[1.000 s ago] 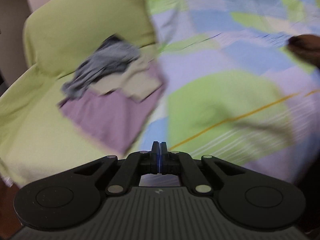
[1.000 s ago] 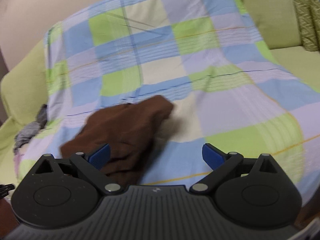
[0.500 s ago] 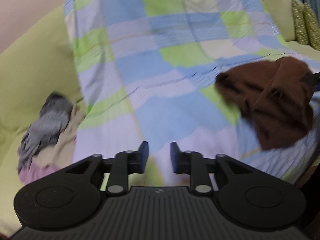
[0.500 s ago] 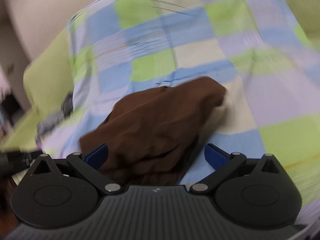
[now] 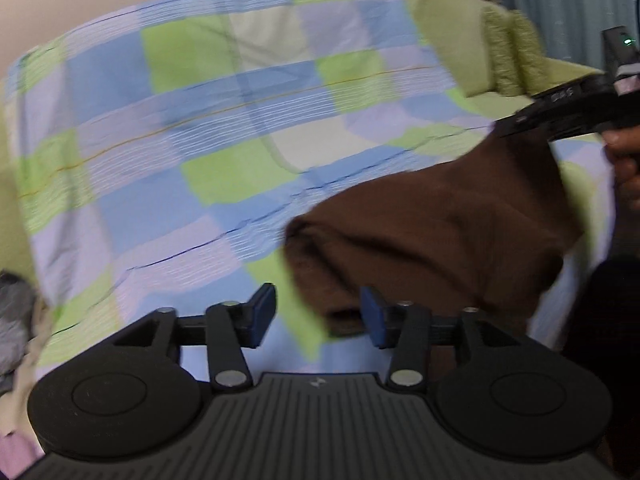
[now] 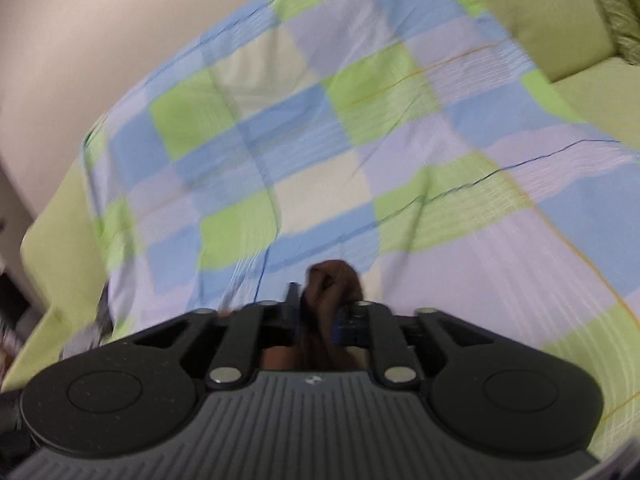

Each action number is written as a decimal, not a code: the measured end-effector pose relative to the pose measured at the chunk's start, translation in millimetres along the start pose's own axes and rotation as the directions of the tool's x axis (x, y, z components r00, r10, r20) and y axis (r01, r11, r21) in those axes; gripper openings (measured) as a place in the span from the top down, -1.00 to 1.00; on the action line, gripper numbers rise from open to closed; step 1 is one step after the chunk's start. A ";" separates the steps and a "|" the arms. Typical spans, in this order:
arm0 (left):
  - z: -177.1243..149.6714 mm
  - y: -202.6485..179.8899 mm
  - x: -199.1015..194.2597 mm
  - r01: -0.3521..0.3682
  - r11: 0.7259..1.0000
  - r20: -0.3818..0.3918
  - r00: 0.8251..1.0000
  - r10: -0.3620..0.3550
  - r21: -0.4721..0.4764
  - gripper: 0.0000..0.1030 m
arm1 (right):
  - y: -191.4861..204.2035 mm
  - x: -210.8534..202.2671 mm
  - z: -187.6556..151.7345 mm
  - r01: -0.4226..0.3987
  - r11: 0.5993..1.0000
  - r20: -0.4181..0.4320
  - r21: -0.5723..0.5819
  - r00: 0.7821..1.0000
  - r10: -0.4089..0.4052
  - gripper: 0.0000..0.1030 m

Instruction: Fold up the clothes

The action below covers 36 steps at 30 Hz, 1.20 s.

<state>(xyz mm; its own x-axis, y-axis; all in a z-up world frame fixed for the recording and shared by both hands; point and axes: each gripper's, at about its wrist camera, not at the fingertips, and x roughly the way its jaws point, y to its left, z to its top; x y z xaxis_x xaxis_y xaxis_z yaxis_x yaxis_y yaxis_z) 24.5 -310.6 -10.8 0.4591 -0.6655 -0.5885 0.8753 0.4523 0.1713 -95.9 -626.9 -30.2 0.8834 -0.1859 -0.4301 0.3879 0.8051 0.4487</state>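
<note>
Brown garment (image 5: 436,236): bunched, lying on the checked sheet (image 5: 224,128), one corner lifted; right tongs (image 6: 316,316) clamped together on a fold of that garment; left tongs (image 5: 318,314) apart, holding nothing, at the garment's near edge; green sofa (image 6: 68,240) under the sheet; grey clothes (image 5: 14,308) far left of the garment.
</note>
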 end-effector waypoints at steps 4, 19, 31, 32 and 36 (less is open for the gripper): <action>-5.1 -14.4 9.2 0.047 0.998 -0.029 0.999 -0.046 0.045 -0.31 | 19.4 -21.7 -22.9 0.091 0.988 0.017 -0.127 0.996 -0.089 -0.29; 22.4 -12.2 67.4 0.147 0.984 -0.093 0.983 -0.157 -0.099 -0.24 | -24.0 -6.9 -34.2 -0.025 0.998 -0.112 0.061 0.993 0.032 -0.66; 119.3 51.6 47.8 0.143 0.983 0.175 0.977 -0.122 -0.111 0.98 | -20.4 -12.6 78.7 -0.161 0.986 0.063 0.051 0.986 0.157 0.92; 135.5 62.6 38.1 0.124 0.986 0.228 0.969 -0.095 -0.114 0.98 | -10.8 -19.7 99.6 -0.170 0.985 0.119 0.002 0.979 0.168 0.92; 169.7 87.1 -2.3 0.081 0.990 0.380 0.924 -0.030 -0.119 0.98 | 26.4 -50.0 149.0 -0.192 0.966 0.293 -0.176 0.926 0.237 0.92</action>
<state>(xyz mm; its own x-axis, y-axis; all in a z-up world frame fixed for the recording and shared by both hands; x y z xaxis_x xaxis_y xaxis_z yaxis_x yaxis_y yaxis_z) 125.5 -370.5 139.6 0.4562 -0.8545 -0.2485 0.8851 0.4645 0.0275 -90.6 -680.3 119.8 0.9873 -0.1463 -0.0623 0.1590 0.9121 0.3779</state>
